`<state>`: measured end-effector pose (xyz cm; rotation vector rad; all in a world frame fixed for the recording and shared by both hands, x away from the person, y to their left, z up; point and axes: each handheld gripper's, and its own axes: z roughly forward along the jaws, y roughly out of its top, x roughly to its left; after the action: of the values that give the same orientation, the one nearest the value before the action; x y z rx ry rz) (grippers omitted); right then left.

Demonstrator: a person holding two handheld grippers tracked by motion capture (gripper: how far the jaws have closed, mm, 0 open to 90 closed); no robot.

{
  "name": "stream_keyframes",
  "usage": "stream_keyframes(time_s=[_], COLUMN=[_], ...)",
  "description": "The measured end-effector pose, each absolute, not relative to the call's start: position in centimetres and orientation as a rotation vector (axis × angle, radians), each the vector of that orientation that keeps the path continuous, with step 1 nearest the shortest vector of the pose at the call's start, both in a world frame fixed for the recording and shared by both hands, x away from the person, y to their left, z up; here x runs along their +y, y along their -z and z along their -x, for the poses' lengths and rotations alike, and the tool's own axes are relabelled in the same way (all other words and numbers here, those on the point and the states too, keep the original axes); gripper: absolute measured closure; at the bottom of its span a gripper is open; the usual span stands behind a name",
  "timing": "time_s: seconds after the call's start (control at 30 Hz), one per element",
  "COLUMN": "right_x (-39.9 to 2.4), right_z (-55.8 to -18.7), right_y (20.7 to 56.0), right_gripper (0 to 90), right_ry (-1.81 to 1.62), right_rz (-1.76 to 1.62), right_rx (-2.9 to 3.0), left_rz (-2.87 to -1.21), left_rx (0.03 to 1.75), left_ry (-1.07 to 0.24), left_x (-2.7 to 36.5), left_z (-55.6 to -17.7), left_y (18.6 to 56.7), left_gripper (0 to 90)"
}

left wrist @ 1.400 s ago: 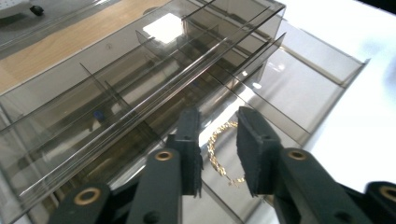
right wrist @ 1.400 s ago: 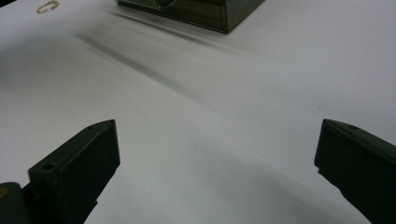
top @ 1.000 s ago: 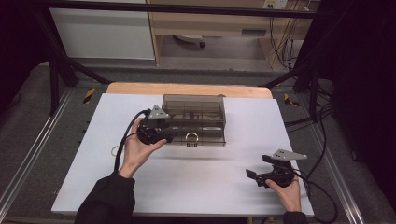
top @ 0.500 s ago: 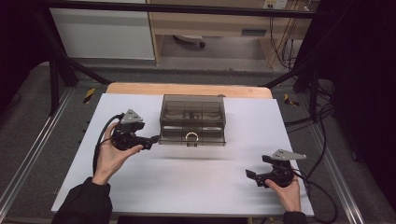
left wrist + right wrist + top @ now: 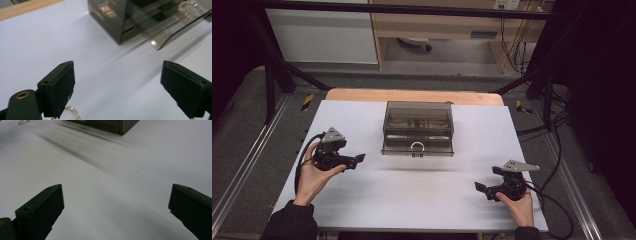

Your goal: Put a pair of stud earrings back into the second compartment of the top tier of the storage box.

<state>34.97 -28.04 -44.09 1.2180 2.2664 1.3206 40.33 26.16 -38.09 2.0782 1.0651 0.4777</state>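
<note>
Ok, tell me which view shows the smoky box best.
The high view: the whole box sits mid-table, its lid, compartments and front ring visible. The left gripper view catches one blurred corner close up; the right gripper view shows just a bottom corner at the top edge.

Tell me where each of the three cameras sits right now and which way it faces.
High view: above the near edge, looking forward and down on the white table; both forearms, left gripper, right gripper.
Left gripper view: rides the left gripper, looks between its open black jaws at the smoky translucent plastic drawer box.
Right gripper view: rides the right gripper, low over the table, jaws open, facing the box's corner.
Shared: all three show the box and the table.
</note>
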Motion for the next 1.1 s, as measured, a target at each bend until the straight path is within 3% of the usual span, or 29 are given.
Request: stream_keyframes(time_s=[0.37,0.57,0.73,0.8,1.1], right_x=[-28.0,-28.0,-28.1,-28.0,-28.0], right_z=[-35.0,-35.0,-35.0,-35.0,-35.0], right_y=[44.1,44.1,44.2,44.2,44.2], right_gripper=[0.7,0.7,0.7,0.7,0.7], right_ry=[-1.317,-1.316,-1.314,-1.316,-1.313], right_rz=[-1.22,-1.221,-1.222,-1.221,-1.217], right_rx=[2.268,2.269,2.269,2.269,2.27], left_rz=[-2.056,-2.068,-2.106,-2.115,-2.144], left_rx=[1.201,1.264,1.285,1.283,1.273], left_ry=[-0.503,-0.5,-0.513,-0.539,-0.549], left_x=[29.8,31.2,31.8,31.9,32.0], left_z=[-40.9,-41.8,-42.2,-42.4,-42.8], left_y=[40.7,42.1,42.9,43.2,43.7], left_gripper=[11.1,18.1,26.2,35.1,58.4])
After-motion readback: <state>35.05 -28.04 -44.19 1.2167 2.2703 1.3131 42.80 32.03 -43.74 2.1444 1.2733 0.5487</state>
